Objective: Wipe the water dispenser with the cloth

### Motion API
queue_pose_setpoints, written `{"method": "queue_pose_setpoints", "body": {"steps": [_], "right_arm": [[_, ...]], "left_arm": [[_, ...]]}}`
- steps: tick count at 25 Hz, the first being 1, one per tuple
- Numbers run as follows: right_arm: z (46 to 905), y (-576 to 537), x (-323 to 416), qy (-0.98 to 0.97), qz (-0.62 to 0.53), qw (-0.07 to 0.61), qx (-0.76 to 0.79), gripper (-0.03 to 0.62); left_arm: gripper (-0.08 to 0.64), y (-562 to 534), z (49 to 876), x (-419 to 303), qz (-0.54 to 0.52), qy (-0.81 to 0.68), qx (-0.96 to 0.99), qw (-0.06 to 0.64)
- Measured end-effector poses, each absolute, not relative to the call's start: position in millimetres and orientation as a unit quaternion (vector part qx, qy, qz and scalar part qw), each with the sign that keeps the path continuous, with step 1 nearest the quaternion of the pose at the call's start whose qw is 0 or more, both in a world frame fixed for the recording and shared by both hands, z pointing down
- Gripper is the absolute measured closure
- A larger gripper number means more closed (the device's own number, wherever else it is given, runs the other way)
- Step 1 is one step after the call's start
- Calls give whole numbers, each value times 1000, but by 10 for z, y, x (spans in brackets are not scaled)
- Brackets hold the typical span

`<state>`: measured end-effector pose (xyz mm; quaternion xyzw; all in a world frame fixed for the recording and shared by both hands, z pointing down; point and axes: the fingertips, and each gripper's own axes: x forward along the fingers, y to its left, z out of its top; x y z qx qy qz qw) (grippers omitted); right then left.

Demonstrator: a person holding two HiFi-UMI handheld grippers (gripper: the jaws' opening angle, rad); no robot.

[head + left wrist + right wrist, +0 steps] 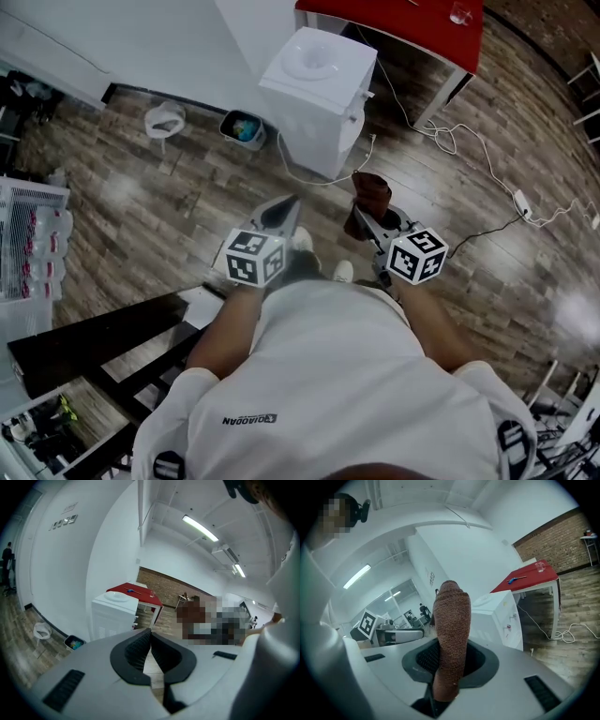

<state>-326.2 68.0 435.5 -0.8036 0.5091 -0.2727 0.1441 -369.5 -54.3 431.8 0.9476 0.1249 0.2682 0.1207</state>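
Observation:
The white water dispenser (319, 89) stands on the wood floor ahead of me, against the white wall; it also shows in the left gripper view as the dispenser (114, 613) and in the right gripper view as the dispenser (499, 616). My right gripper (367, 217) is shut on a brown cloth (370, 199), which stands up between its jaws as a folded strip (451, 639). My left gripper (283, 214) is shut with nothing in it, its tips touching (150, 634). Both grippers hover short of the dispenser, apart from it.
A red table (398, 21) with a glass (459, 13) stands behind the dispenser. White cables (469, 141) and a power strip (522, 202) lie on the floor to the right. A small bin (244, 128) and a white stand (164, 120) sit left of the dispenser. A dark bench (103, 347) is near left.

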Motion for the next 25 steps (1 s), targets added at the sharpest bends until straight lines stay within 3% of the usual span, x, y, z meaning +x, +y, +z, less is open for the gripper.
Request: {"method": "queue_pose_setpoints", "body": {"steps": [25], "right_arm": [[4359,378,-3754,531,-259,102,-801,508]], "left_arm": [[560,-622,4208,-4128,264,136,948,112]]}}
